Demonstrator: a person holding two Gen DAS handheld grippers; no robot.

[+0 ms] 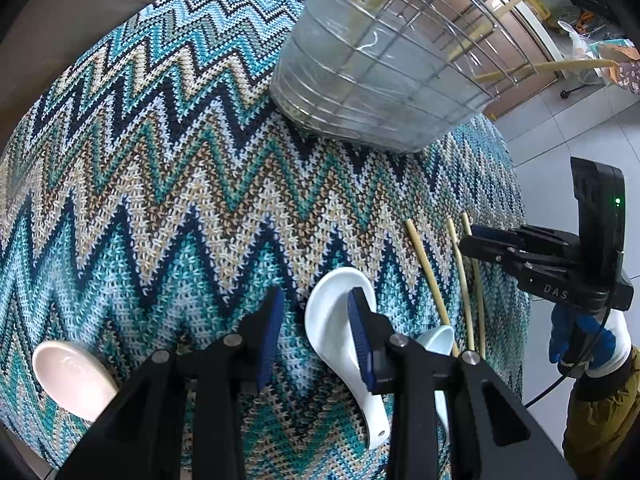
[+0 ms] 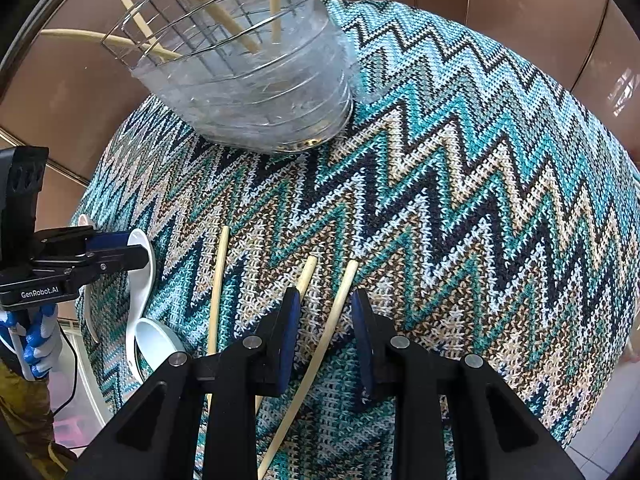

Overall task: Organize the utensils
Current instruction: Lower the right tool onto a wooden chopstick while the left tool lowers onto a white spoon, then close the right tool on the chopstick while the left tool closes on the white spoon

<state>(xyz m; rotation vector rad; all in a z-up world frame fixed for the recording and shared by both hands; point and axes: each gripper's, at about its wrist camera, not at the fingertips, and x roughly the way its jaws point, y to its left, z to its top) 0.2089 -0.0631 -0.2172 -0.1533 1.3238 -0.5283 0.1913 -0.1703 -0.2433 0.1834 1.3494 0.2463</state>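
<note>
A wire utensil basket [image 1: 376, 80] with a clear liner stands at the far side of the table and holds several chopsticks; it also shows in the right wrist view [image 2: 256, 92]. My left gripper [image 1: 316, 332] is open, its right finger over a white ceramic spoon [image 1: 332, 328] lying on the cloth. A pale blue spoon [image 1: 436, 340] lies just right of it and a pinkish spoon [image 1: 72, 376] at the lower left. Three chopsticks [image 1: 464, 280] lie to the right. My right gripper [image 2: 326, 336] is open, astride one chopstick [image 2: 324, 340]; two more [image 2: 218, 288] lie to its left.
The table is covered by a zigzag knitted cloth [image 1: 160, 184] in teal, beige and navy. Its right edge drops to a tiled floor [image 1: 560, 140]. A brown wall panel [image 2: 500, 8] stands behind the table.
</note>
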